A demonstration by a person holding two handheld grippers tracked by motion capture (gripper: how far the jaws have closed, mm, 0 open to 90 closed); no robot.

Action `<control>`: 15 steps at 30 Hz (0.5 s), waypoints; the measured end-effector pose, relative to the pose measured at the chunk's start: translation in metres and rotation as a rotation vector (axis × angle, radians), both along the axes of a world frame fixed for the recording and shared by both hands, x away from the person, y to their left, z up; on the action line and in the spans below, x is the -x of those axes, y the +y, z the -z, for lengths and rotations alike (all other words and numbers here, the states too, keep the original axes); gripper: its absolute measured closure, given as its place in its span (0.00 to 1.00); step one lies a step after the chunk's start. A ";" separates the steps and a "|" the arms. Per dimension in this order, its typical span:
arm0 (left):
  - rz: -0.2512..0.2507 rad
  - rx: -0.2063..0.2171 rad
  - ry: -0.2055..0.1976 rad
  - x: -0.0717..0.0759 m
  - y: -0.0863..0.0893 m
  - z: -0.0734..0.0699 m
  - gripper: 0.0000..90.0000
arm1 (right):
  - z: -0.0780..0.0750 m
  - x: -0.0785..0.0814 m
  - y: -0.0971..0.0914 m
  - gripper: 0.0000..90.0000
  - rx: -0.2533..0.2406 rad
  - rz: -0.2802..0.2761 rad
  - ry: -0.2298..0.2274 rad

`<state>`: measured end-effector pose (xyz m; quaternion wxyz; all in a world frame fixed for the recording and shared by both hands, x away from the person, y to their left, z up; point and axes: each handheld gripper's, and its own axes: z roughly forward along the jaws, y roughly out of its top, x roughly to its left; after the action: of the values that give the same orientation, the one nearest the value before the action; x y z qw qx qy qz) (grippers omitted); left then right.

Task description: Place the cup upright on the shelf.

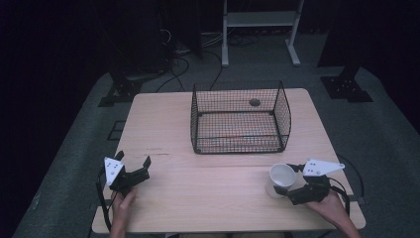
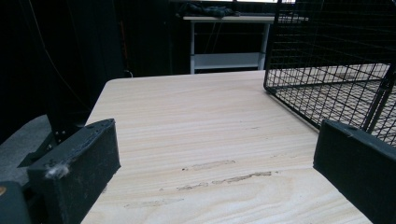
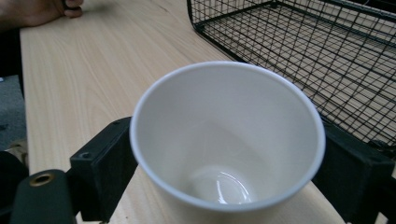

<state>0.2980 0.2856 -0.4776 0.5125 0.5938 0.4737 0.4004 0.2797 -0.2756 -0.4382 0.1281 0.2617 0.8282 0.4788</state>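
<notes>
**Cup sits between the right jaws, basket waits at 11 o'clock**

The big pale wooden table [image 1: 218, 188] holds everything. The black wire basket with an open top [image 1: 240, 119] stands on its far half, in the middle. In the high view the basket lies at about 11 o'clock from the white paper cup [image 1: 281, 179], near it but not touching. This is the way the cup would have to go, up and over the near wire wall.

The white paper cup stands upright near the table's front right corner, mouth up, so its long line points up. The right gripper [image 1: 289, 179] is right at it, coming in from 4 o'clock. The left gripper [image 1: 133, 166] is well apart from the cup, at the front left, so the right hand is much nearer.

In the right gripper view, one black jaw sits tight against each side of the white paper cup [image 3: 229, 140], so I judge the cup is held. The cup looks empty.

In the left gripper view, the jaws stand wide with only bare table between them, and the basket's corner [image 2: 327, 70] sits at 2 o'clock.

The high view shows how far the cup is from the basket. The right gripper view shows the jaws touching the cup's sides, which the high view is too small to tell.
</notes>
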 end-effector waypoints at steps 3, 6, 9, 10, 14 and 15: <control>0.001 0.000 0.000 0.000 0.000 0.000 0.00 | 0.000 -0.001 -0.001 0.21 -0.007 -0.008 0.002; 0.000 0.001 0.000 0.000 0.000 0.000 0.00 | -0.002 -0.001 -0.001 0.21 -0.001 -0.010 0.002; 0.001 0.000 0.000 0.000 0.000 0.000 0.00 | -0.004 -0.003 -0.002 0.22 -0.016 -0.012 0.016; 0.001 0.000 0.000 0.000 0.000 0.000 0.00 | -0.005 -0.003 -0.003 0.22 -0.023 -0.015 0.019; 0.001 -0.001 0.000 0.000 0.000 0.000 0.00 | -0.010 -0.006 -0.005 0.22 -0.037 -0.019 0.026; 0.001 -0.001 -0.001 0.000 0.000 0.000 0.00 | -0.011 -0.006 -0.005 0.22 -0.034 -0.020 0.026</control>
<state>0.2980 0.2855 -0.4776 0.5125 0.5941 0.4731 0.4007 0.2862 -0.2808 -0.4268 0.1079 0.2619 0.8241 0.4906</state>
